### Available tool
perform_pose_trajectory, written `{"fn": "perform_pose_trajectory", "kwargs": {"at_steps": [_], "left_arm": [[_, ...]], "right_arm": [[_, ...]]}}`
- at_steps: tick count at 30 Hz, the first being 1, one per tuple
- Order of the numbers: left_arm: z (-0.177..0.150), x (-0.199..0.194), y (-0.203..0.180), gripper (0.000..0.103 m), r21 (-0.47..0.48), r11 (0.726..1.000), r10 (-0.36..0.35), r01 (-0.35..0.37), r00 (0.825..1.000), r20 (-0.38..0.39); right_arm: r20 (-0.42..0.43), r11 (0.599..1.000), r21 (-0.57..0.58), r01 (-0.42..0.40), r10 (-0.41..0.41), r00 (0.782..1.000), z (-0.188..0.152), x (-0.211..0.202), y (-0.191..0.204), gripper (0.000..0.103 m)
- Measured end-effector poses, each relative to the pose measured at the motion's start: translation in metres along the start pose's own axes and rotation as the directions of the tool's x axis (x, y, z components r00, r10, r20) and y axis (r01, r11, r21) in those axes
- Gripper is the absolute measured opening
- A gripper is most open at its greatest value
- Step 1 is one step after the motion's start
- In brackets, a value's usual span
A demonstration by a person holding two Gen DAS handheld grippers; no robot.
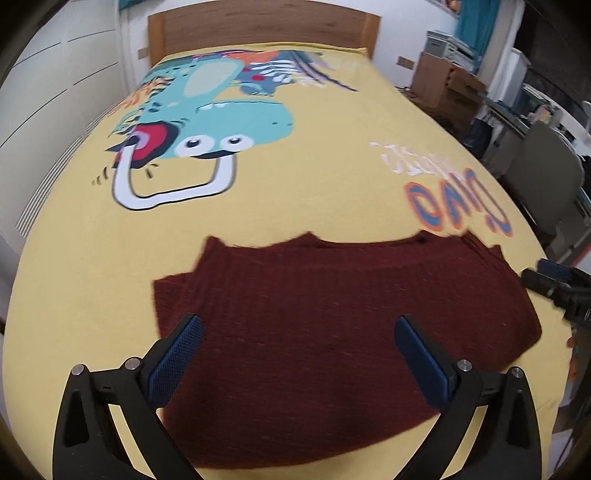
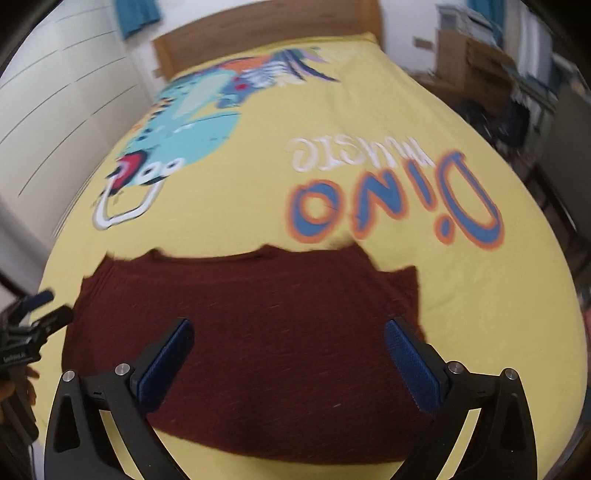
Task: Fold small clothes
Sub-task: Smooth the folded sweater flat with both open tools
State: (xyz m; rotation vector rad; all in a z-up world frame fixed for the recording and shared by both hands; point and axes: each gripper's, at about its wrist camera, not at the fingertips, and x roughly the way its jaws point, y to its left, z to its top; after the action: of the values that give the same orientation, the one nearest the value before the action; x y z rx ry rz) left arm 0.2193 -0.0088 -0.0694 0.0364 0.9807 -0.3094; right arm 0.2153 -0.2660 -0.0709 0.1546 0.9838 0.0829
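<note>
Both jaws are wide apart and grip nothing. Left gripper (image 1: pixel 299 360) and right gripper (image 2: pixel 288 360) point down over the dark red knitted garment (image 1: pixel 332 332), lying flat low in the frame on the yellow dinosaur-print bedspread (image 1: pixel 314 177). Brown wooden headboard (image 1: pixel 258 26) stands at the top.

We list a home bedroom: bed (image 1: pixel 55 295) with wooden headboard (image 1: pixel 258 22), yellow dinosaur-print bedspread (image 1: pixel 295 184), white wardrobe doors (image 1: pixel 55 92), cluttered desk (image 1: pixel 461 85).
</note>
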Motion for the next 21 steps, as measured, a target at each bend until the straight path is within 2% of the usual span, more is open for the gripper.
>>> {"fn": "perform_pose_trajectory", "kwargs": {"at_steps": [3,5,9,13,21], "left_arm": [[-0.011,0.009,-0.013,0.102,0.024,1.0,0.004,-0.004,1.0,-0.001],[-0.023,0.021,-0.016,0.102,0.021,1.0,-0.001,0.002,0.999,-0.032],[-0.05,0.046,-0.016,0.102,-0.003,1.0,0.0,0.0,0.995,-0.097],[-0.073,0.061,-0.006,0.102,-0.023,0.999,0.029,-0.032,0.99,-0.137],[-0.084,0.054,0.021,0.102,-0.024,0.996,0.08,-0.083,0.99,-0.118]], "right_arm": [[0.032,0.995,-0.094,0.02,-0.017,0.999,-0.017,0.002,0.028,0.103],[0.037,0.989,-0.144,0.033,-0.028,0.999,-0.034,0.01,0.044,0.103],[-0.023,0.987,-0.159,0.024,-0.028,0.999,-0.068,0.037,0.056,0.103],[-0.07,0.988,-0.146,0.043,-0.054,0.996,-0.091,0.057,0.049,0.103],[-0.067,0.992,-0.065,0.113,-0.117,0.991,-0.099,0.056,-0.008,0.103]]}}
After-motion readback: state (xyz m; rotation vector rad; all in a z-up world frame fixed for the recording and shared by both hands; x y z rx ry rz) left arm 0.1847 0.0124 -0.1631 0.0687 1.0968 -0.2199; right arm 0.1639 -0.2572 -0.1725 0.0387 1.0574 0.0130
